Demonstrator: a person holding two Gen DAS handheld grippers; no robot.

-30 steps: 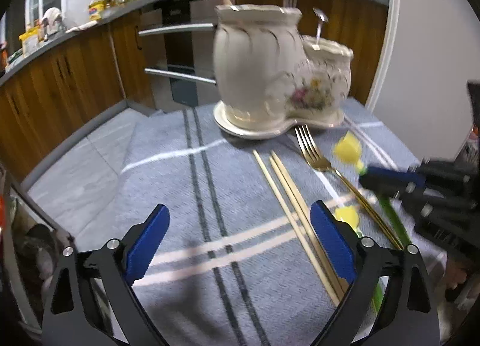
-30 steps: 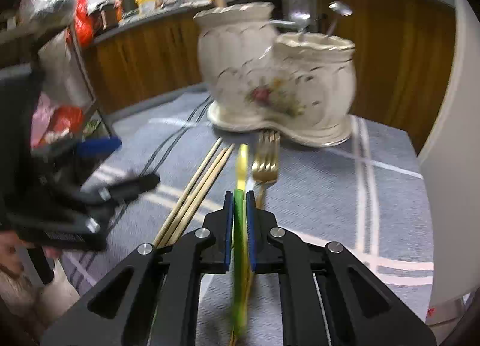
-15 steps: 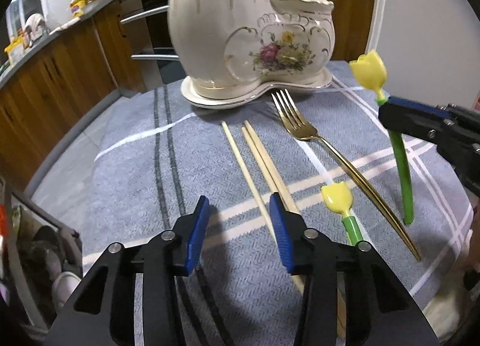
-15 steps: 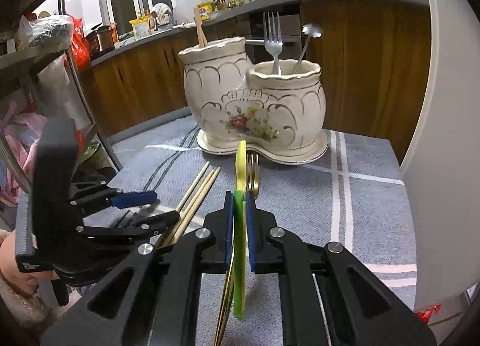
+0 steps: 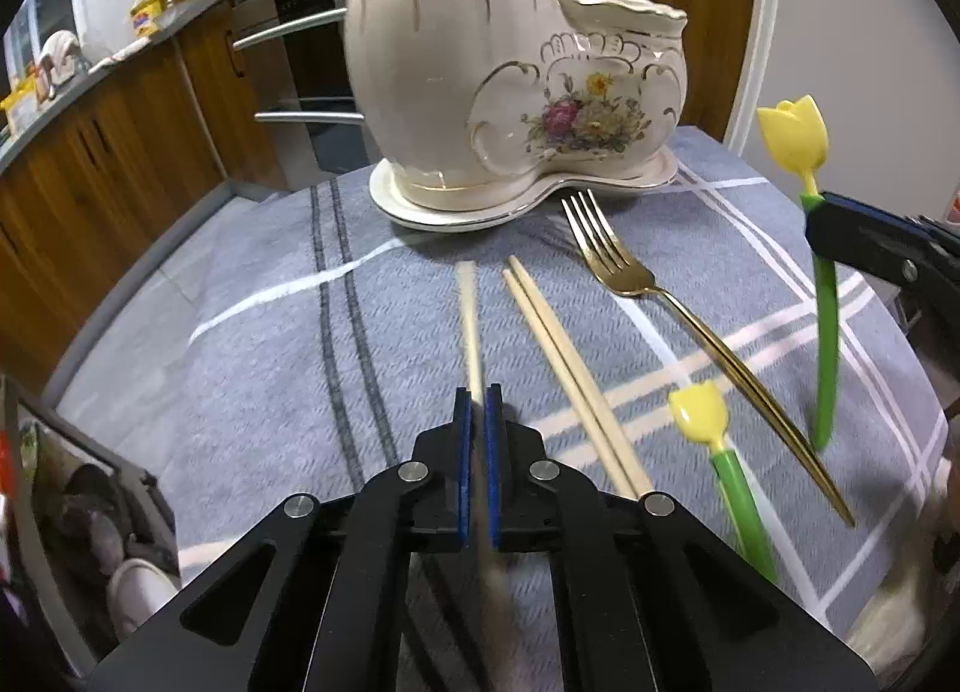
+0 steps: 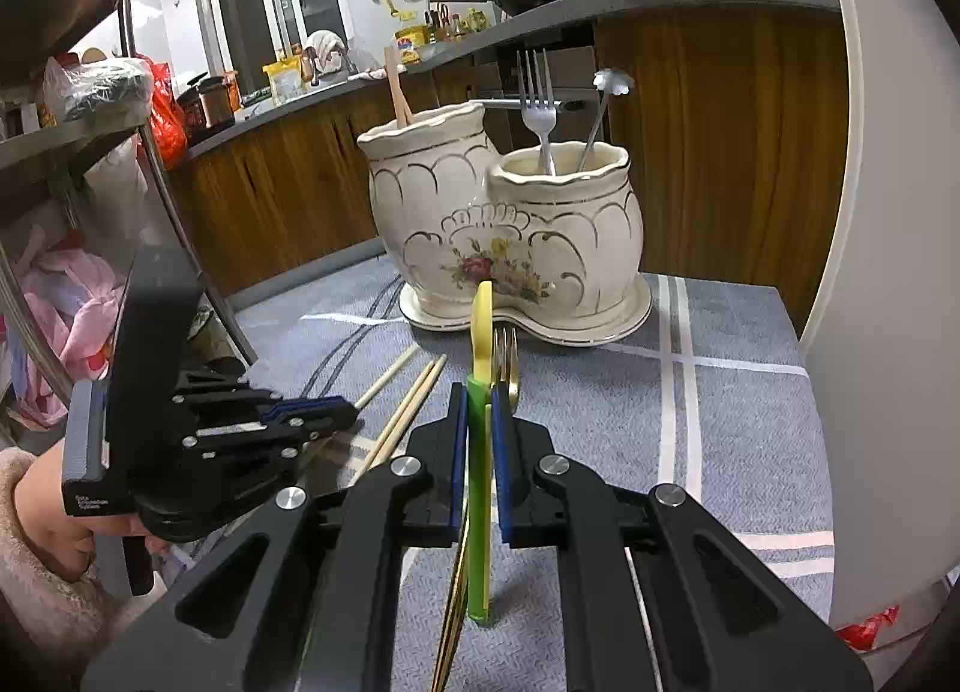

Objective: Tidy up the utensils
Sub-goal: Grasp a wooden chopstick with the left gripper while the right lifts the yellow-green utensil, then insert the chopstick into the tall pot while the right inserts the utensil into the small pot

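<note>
A cream two-pot ceramic utensil holder (image 5: 516, 86) (image 6: 504, 236) stands on its saucer at the far side of the grey striped cloth. My left gripper (image 5: 477, 398) is shut on a single pale chopstick (image 5: 469, 320), lifting its near end. Two more chopsticks (image 5: 564, 356) lie beside it, then a gold fork (image 5: 672, 302) and a yellow tulip spoon with a green handle (image 5: 717, 452). My right gripper (image 6: 479, 392) is shut on another tulip spoon (image 6: 480, 332) (image 5: 822, 248), held upright above the cloth. The holder's smaller pot has a silver fork (image 6: 538, 116) and a spoon in it.
A white rounded wall (image 6: 888, 272) rises at the table's right edge. Wooden kitchen cabinets (image 5: 120, 152) and a counter stand behind. A metal shelf rack (image 6: 90, 152) with bags stands at the left. The table's cloth (image 5: 240, 344) drops off at the left edge.
My left gripper has shut on the single chopstick after moving in over it. My right gripper has raised the tulip spoon higher and drawn back a little.
</note>
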